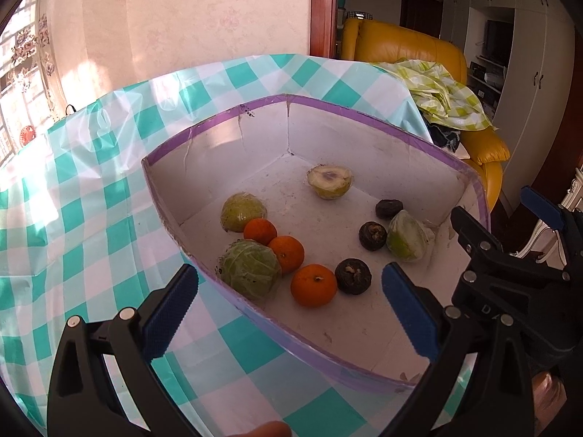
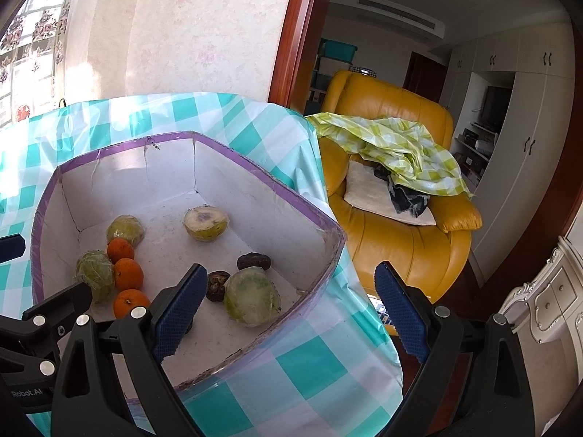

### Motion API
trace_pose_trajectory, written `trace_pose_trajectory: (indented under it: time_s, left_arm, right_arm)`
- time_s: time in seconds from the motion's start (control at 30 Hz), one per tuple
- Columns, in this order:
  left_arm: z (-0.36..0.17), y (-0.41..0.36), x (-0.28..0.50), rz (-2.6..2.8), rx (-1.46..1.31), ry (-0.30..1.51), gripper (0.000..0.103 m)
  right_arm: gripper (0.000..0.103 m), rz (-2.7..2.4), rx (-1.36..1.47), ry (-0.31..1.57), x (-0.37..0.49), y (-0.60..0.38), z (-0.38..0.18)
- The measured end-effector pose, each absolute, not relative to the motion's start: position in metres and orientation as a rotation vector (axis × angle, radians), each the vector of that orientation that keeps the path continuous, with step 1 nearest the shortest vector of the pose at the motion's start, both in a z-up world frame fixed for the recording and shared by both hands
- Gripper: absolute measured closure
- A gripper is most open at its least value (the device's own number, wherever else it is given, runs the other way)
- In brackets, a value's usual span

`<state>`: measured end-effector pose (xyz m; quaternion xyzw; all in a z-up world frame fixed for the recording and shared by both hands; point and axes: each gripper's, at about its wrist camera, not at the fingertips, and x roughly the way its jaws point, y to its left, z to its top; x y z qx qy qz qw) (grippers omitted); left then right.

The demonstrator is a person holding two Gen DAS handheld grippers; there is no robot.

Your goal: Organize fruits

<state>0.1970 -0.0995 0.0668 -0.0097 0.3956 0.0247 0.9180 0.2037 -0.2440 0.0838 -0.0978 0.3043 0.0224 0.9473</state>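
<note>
Fruits (image 1: pixel 313 286) in box (image 1: pixel 364 116) beyond both wide-open, empty tools: left tool (image 1: pixel 291 313), right tool (image 2: pixel 288 313).

white box (image 1: pixel 364 134), purple rim, ahead of left fingers (image 1: pixel 171 313). three oranges (image 1: pixel 313 285) clustered between them, beside two wrapped green fruits (image 1: pixel 250 268). three dark wrinkled fruits (image 1: pixel 352 275) nearer the right finger. cut half fruit (image 1: pixel 329 181) face up, farthest.
</note>
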Motion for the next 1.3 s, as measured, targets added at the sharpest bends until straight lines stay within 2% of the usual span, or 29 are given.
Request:
trace_pose_trajectory:
  time_s: [1.3]
  left_arm:
    - [0.0683, -0.0941, 0.2034, 0.057, -0.044, 0.835, 0.002]
  right_arm:
    - [0.014, 0.044, -0.191, 0.623, 0.2069, -0.2482, 0.082]
